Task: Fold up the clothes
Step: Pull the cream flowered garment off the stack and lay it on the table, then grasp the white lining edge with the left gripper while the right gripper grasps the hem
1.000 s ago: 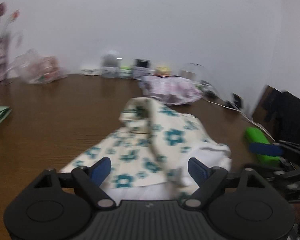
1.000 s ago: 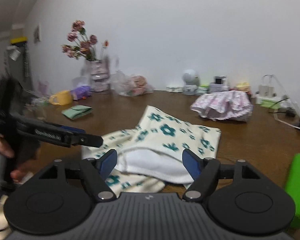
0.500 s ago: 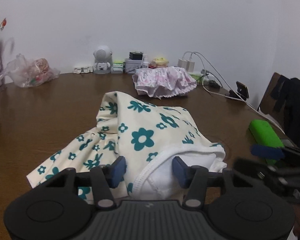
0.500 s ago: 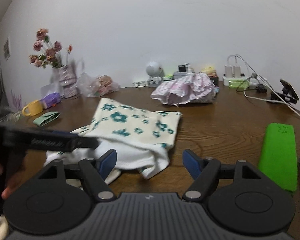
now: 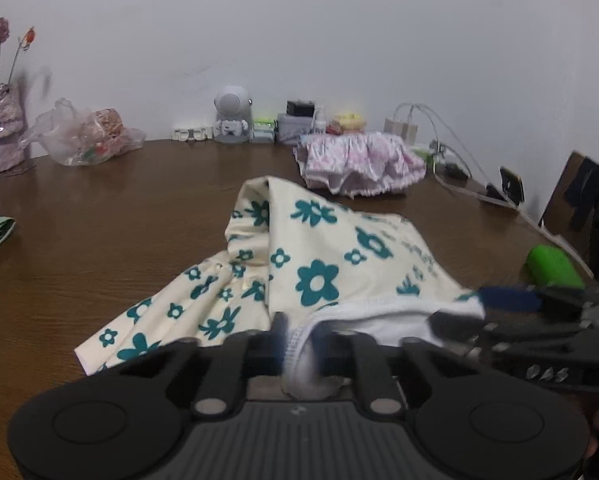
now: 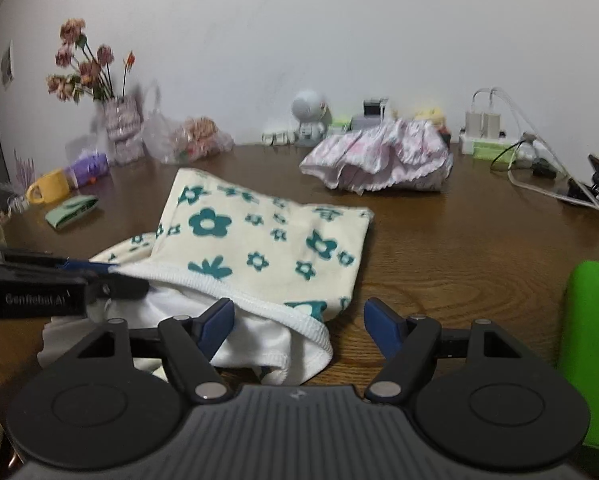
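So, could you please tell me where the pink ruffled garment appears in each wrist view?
Left wrist view: the pink ruffled garment lies right of centre at the table's far edge, behind the flowered garment.
Right wrist view: it also lies right of centre, beyond the flowered garment.
Shared landmark: the white round-headed figurine by the wall, just left of it.

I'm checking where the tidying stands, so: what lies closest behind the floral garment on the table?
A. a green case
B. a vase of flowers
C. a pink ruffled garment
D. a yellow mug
C: in the left wrist view the pink ruffled garment sits heaped directly beyond the far edge of the floral garment on the table; the other items stand off to the sides.
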`<state>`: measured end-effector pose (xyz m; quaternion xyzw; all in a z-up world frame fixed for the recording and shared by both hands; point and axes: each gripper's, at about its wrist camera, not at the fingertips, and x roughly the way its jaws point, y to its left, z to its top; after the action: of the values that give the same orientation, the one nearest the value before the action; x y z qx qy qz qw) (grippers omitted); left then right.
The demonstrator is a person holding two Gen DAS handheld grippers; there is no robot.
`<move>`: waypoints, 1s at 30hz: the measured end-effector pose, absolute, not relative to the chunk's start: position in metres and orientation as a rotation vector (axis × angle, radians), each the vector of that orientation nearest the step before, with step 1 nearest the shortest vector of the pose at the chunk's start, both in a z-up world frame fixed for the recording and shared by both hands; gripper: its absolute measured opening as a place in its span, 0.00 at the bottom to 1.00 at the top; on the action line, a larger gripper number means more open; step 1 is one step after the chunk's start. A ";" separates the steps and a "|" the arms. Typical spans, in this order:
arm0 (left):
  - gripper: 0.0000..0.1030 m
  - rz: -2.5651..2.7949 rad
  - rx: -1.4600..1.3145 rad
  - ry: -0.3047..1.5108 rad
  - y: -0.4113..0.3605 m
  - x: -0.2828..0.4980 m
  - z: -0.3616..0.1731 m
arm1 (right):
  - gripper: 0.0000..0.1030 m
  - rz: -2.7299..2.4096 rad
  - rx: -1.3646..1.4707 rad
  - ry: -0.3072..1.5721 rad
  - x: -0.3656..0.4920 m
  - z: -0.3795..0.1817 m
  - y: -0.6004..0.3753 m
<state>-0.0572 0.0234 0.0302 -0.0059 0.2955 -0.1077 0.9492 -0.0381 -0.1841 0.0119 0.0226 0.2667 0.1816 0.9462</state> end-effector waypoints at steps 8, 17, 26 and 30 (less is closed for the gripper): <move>0.03 -0.196 -0.009 0.516 0.032 -0.081 0.058 | 0.17 0.355 0.039 0.516 -0.042 0.021 -0.179; 0.02 -0.248 0.083 0.288 0.038 -0.157 0.111 | 0.00 0.397 -0.034 0.362 -0.106 0.075 -0.172; 0.14 -0.183 0.060 0.468 0.051 -0.159 0.054 | 0.01 0.395 -0.108 0.347 -0.142 0.062 -0.160; 0.40 -0.243 0.158 0.449 0.029 -0.157 0.045 | 0.36 0.370 -0.162 0.382 -0.143 0.043 -0.160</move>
<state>-0.1565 0.0286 0.0451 0.0783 0.2220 -0.1201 0.9645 -0.1435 -0.1599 0.0429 -0.0800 0.1888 0.1827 0.9616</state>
